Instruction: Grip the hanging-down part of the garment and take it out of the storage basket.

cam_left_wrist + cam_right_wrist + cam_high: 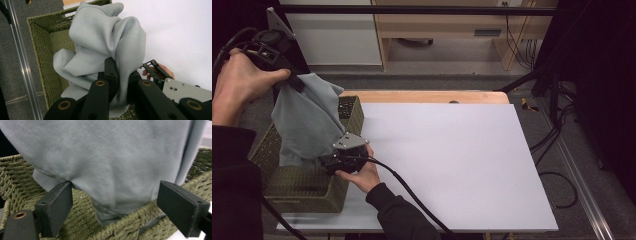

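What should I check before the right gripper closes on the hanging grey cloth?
1. Left gripper clamped on the grey cloth: ok.
2. Cloth lifted out of the woven basket: not ok, its lower end hangs inside.
3. Right gripper jaws open: ok.
4. Cloth between the right jaws: ok, though the pads are not pressing on it.
5. Basket rim clear of the right jaws: not ok, it lies between them.
6. White table top free for laying the cloth: ok.

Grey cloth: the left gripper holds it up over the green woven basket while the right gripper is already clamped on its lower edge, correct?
Not quite. The right gripper is open, jaws apart by the grey cloth, as the right gripper view shows. The left gripper does hold it over the green woven basket.
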### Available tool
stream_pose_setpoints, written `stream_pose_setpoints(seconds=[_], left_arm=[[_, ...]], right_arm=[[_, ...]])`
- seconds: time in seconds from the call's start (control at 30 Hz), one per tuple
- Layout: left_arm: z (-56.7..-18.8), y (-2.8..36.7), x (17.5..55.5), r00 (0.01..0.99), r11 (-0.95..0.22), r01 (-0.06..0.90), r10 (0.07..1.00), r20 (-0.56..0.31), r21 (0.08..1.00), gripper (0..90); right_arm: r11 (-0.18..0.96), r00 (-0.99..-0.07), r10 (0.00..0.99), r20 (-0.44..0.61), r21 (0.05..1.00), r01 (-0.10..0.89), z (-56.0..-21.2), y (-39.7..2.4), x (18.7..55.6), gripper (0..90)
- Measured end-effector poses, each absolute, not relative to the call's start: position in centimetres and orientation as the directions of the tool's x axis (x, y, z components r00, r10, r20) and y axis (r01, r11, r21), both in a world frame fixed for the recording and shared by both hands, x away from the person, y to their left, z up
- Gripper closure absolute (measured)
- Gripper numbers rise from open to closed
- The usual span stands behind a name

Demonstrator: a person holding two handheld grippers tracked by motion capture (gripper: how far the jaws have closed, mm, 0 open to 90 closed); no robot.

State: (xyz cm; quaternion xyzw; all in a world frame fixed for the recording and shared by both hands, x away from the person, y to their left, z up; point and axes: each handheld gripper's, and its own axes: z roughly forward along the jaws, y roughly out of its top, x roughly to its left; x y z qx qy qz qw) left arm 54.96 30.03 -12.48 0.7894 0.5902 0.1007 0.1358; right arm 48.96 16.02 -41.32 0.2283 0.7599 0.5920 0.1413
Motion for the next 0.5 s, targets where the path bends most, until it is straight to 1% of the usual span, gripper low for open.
stream_pose_setpoints(seconds=[0.17,0.2,0.23,0.27,0.33,0.37,0.43,0.5], left_arm=[[-12.48,29.78,54.99,0.285,-0.27,0.904,0.958,0.002,0.333,83.8],[-12.48,29.75,54.98,0.286,-0.271,0.903,0.958,0.003,0.333,83.8],[-12.48,29.71,54.98,0.286,-0.27,0.904,0.958,0.001,0.332,83.8],[-12.46,29.68,54.97,0.287,-0.272,0.903,0.958,0.003,0.333,83.8],[-12.44,29.66,54.97,0.289,-0.273,0.902,0.957,0.003,0.334,83.8],[-12.45,29.65,54.98,0.289,-0.273,0.902,0.957,0.003,0.333,83.8],[-12.48,29.61,54.98,0.292,-0.276,0.901,0.956,0.003,0.333,83.8],[-12.49,29.6,54.95,0.293,-0.277,0.901,0.956,0.003,0.333,83.8]], right_arm=[[0.214,-0.861,0.508,0.032,0.963,0.162,-41.28,16.47,48.51,11.9],[0.219,-0.861,0.509,0.023,0.963,0.155,-41.26,16.54,48.56,13.2],[0.222,-0.85,0.527,0.02,0.962,0.161,-41.15,16.58,48.65,18.5],[0.222,-0.85,0.527,0.02,0.962,0.161,-41.15,16.58,48.65,18.5],[0.208,-0.841,0.541,0.03,0.964,0.168,-41.05,16.47,48.8,29.2],[0.203,-0.836,0.547,0.029,0.965,0.166,-41.01,16.39,48.87,36.6],[0.206,-0.826,0.563,0.024,0.964,0.169,-40.9,16.26,48.88,52.6],[0.203,-0.824,0.566,0.027,0.964,0.171,-40.86,16.13,49.01,71.1]])
